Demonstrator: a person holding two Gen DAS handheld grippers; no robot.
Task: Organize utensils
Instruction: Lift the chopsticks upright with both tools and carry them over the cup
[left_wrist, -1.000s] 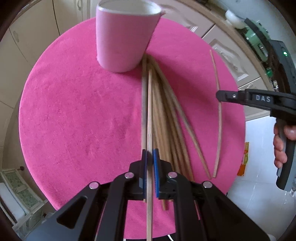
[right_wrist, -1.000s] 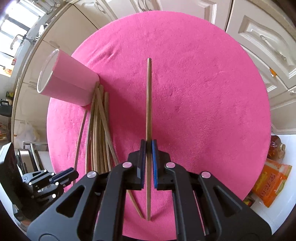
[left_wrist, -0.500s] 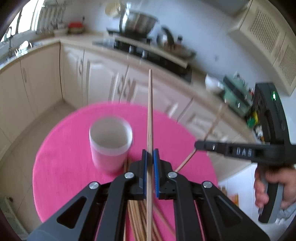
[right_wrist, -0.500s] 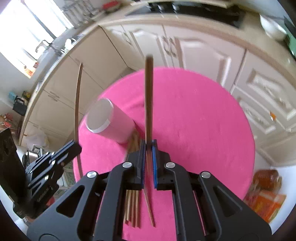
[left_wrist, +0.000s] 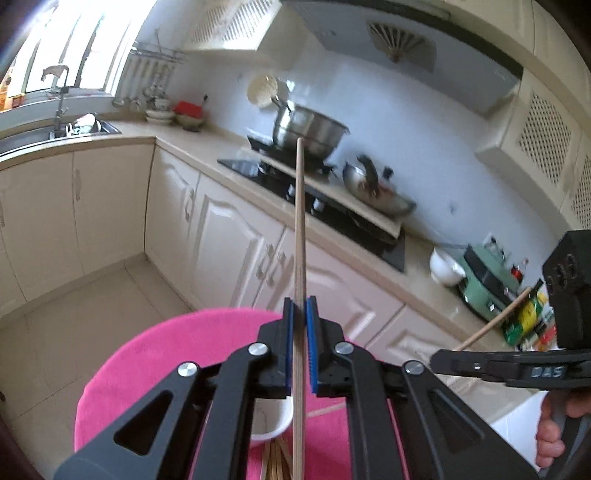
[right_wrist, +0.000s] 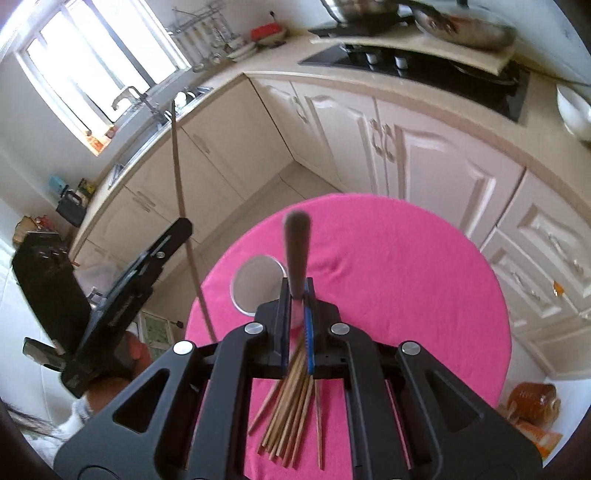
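Observation:
My left gripper (left_wrist: 300, 314) is shut on a light wooden chopstick (left_wrist: 300, 221) that points up and away, high above the round pink table (left_wrist: 147, 362). The cup (left_wrist: 271, 421) shows only partly under its fingers. My right gripper (right_wrist: 295, 291) is shut on a darker chopstick (right_wrist: 297, 251), blurred, above the cup (right_wrist: 255, 291). Several loose chopsticks (right_wrist: 291, 417) lie fanned on the pink table (right_wrist: 406, 295) near the cup. Each view shows the other gripper from the side: the right gripper (left_wrist: 436, 360) with its chopstick (left_wrist: 491, 325), and the left gripper (right_wrist: 183, 225) with its chopstick (right_wrist: 179, 166).
Cream cabinets (right_wrist: 424, 155) and a counter curve behind the table. A stove with a steel pot (left_wrist: 310, 129) and a pan (left_wrist: 376, 188) stands at the back, a sink (left_wrist: 55, 129) at left. An orange packet (right_wrist: 532, 402) lies on the floor at right.
Both grippers have risen off the table, each carrying its chopstick, and tilted upward. The views went from the tabletop to the kitchen beyond. The cup and pile now sit low under the fingers.

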